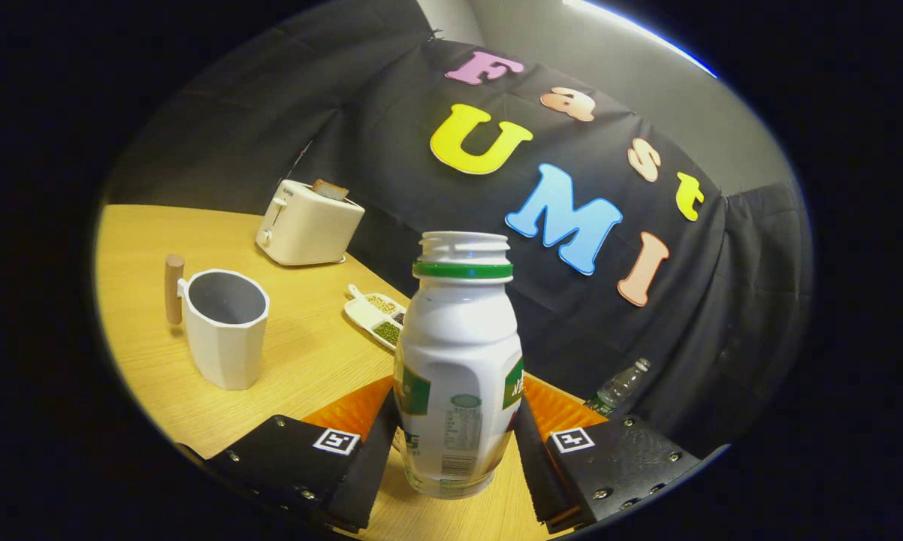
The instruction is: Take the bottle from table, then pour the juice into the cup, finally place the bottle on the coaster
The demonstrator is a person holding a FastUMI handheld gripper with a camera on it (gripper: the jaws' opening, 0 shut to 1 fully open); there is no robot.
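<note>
Tongs (455, 443) sit closed against the lower body of the white plastic bottle with the green neck ring and green label (457, 353), one finger pressing on each side, so the bottle stands upright between them with its mouth uncapped. Whether its base rests on the pale wooden desk (309, 353) or hangs just above it cannot be told. Under and behind the bottle lies an orange ribbed mat (350, 409), which could be the coaster, though that is a guess.

Main risk, as I judge it, is the low grip: the tall, smooth body may swivel or slide between the fingers once tilted, and the open mouth would spill juice early. The white faceted cup with the grey inside and wooden handle (224, 327) stands well to the left of the bottle, so the carry over is long enough for sloshing if it is hurried. A pour begun off-centre would wet the desk or reach the small white divided dish of beans and seeds (377, 317) just beyond. The cream toaster holding a slice of bread (309, 224) stands farther back, and a clear plastic water bottle (618, 387) lies off to the right.
</note>
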